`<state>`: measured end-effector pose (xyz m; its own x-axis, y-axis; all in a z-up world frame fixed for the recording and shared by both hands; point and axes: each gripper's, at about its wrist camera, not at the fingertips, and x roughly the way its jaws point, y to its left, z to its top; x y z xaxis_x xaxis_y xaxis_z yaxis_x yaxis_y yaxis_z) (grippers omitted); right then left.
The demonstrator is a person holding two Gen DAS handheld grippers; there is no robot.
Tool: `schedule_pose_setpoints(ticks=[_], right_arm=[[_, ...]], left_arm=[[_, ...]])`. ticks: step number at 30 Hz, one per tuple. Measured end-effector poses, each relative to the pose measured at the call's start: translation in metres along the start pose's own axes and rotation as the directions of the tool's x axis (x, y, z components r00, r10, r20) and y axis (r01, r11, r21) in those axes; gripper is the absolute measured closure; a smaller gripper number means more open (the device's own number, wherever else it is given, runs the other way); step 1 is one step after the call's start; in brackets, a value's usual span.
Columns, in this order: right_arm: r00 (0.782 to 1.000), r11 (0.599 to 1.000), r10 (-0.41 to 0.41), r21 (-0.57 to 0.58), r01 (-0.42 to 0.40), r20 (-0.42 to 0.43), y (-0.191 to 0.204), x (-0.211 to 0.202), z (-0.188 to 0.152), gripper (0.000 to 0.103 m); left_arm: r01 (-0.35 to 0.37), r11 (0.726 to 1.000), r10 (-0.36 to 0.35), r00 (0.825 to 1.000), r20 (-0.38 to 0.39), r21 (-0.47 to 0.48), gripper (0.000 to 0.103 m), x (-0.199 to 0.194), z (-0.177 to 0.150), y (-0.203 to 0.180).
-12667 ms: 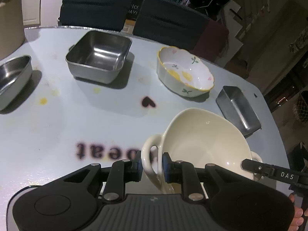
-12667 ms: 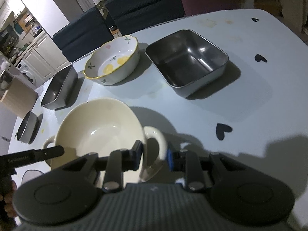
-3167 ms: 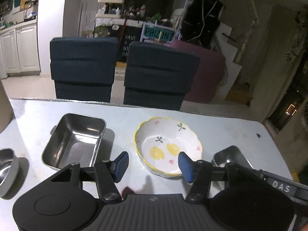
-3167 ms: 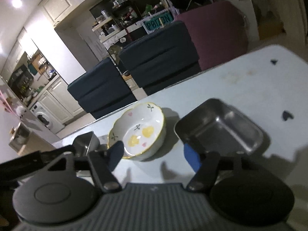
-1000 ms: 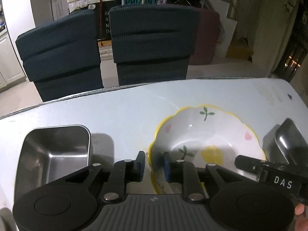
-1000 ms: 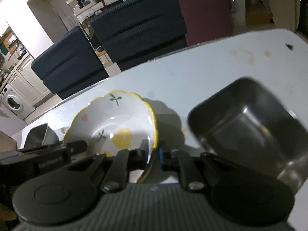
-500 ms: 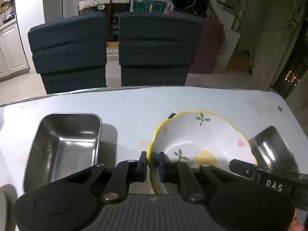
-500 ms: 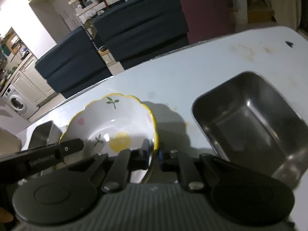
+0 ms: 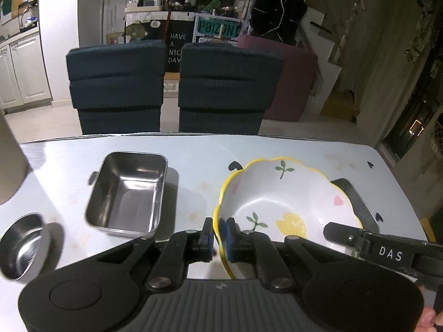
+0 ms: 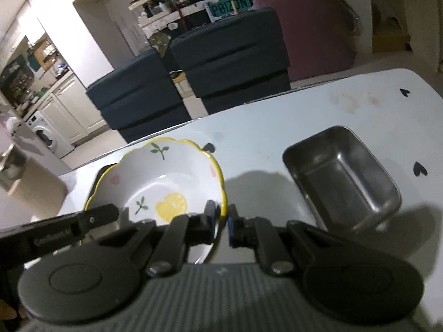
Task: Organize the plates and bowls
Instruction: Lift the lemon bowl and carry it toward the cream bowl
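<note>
A white flower-patterned bowl with a yellow scalloped rim is held up off the table from both sides. My left gripper is shut on its left rim. My right gripper is shut on its right rim; the bowl fills the middle of the right wrist view. A square steel tray sits on the table left of the bowl, also in the right wrist view. A small steel dish lies at the far left. A dark steel tray is partly hidden behind the bowl.
The pale table has black heart marks. Two dark blue chairs stand at its far edge. A beige container stands at the table's left edge.
Both grippers closed on the bowl's rim about a second ago and have since lifted it and drawn it back; the view now sits higher above the table.
</note>
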<state>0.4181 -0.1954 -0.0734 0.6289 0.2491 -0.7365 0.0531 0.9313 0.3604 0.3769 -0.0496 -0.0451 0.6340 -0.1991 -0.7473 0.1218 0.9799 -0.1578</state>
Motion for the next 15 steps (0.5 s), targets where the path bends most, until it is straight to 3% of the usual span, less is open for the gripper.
schedule_pose_setpoints(ticks=[15], right_arm=[[0.999, 0.997, 0.039, -0.073, -0.036, 0.038, 0.026, -0.069, -0.035, 0.093]], left_arm=[[0.001, 1.0, 0.0, 0.998, 0.065, -0.025, 0.094, -0.091, -0.041, 0.007]])
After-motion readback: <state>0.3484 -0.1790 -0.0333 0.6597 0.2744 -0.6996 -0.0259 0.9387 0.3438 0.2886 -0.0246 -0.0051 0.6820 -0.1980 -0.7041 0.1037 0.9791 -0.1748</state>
